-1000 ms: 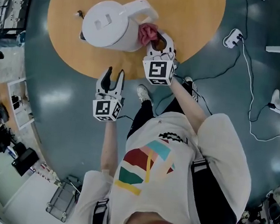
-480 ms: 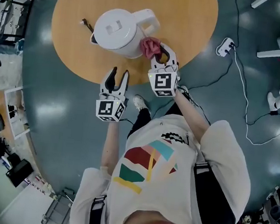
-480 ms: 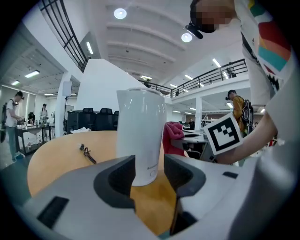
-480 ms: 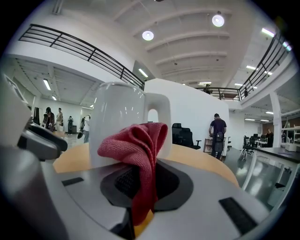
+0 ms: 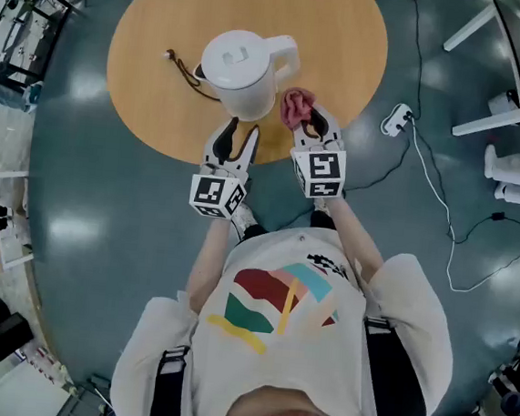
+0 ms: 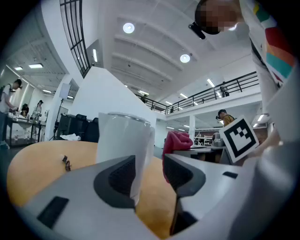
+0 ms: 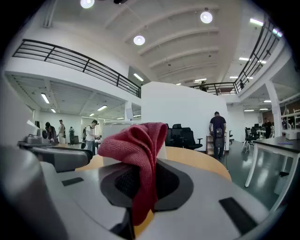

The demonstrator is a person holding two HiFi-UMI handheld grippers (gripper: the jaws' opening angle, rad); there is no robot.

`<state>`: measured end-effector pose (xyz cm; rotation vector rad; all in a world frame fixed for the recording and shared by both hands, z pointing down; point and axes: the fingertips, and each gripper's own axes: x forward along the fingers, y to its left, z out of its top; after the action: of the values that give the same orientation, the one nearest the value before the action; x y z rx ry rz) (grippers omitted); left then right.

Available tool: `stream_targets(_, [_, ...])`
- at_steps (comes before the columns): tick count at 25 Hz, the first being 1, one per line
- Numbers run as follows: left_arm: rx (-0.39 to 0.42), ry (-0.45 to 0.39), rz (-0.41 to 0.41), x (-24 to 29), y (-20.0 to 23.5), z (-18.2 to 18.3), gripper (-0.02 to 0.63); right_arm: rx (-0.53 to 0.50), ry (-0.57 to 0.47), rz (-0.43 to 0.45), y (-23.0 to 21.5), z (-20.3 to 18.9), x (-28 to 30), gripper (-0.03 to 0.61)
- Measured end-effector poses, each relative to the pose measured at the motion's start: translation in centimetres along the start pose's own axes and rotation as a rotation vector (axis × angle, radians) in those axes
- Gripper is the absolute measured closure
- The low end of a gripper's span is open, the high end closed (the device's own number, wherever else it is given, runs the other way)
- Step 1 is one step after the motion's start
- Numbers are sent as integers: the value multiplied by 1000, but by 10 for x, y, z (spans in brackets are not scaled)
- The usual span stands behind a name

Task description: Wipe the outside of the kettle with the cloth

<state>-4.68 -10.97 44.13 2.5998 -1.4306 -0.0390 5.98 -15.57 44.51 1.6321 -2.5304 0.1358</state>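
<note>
The white kettle [image 5: 241, 73] stands upright on the round wooden table [image 5: 168, 20], its handle [image 5: 284, 54] turned to the right. My right gripper [image 5: 312, 125] is shut on the red cloth [image 5: 295, 108], which bunches above the jaws just right of the kettle, below the handle. In the right gripper view the cloth [image 7: 136, 154] hangs between the pads with the kettle [image 7: 112, 130] behind it. My left gripper [image 5: 238, 136] is open and holds nothing, its tips close to the kettle's near side. In the left gripper view the kettle [image 6: 123, 140] and the cloth [image 6: 177, 141] lie ahead.
A dark cord [image 5: 184, 69] lies on the table left of the kettle. On the grey floor to the right are a white power strip [image 5: 397, 120] with its cable and the legs of a white desk [image 5: 469, 122].
My left gripper has come forward from the table's near edge up to the kettle's near side. The right gripper, still holding the cloth, has risen beside the kettle.
</note>
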Motion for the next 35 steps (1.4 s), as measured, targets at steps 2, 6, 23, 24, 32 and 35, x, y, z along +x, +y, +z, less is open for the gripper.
stream_targets(2, [18, -29, -6, 13, -15, 11, 380, 24, -10, 7, -14, 5, -8, 531])
stream_targets(6, [22, -90, 54, 50, -45, 29, 380, 36, -18, 35, -49, 8, -22, 531])
stream_targets(23, [-31, 70, 658, 190, -17, 4, 380, 22, 15, 55, -174, -11, -85, 531])
stream_targets(24, [-38, 74, 679, 195, -15, 2, 380, 21, 19, 55, -183, -12, -86, 531])
stream_targets(32, [-3, 98, 703, 227, -16, 0, 380, 7, 27, 83, -206, -17, -86, 531])
stream_targets(35, [11, 95, 710, 224, -11, 3, 420, -8, 28, 104, -196, -16, -85, 532])
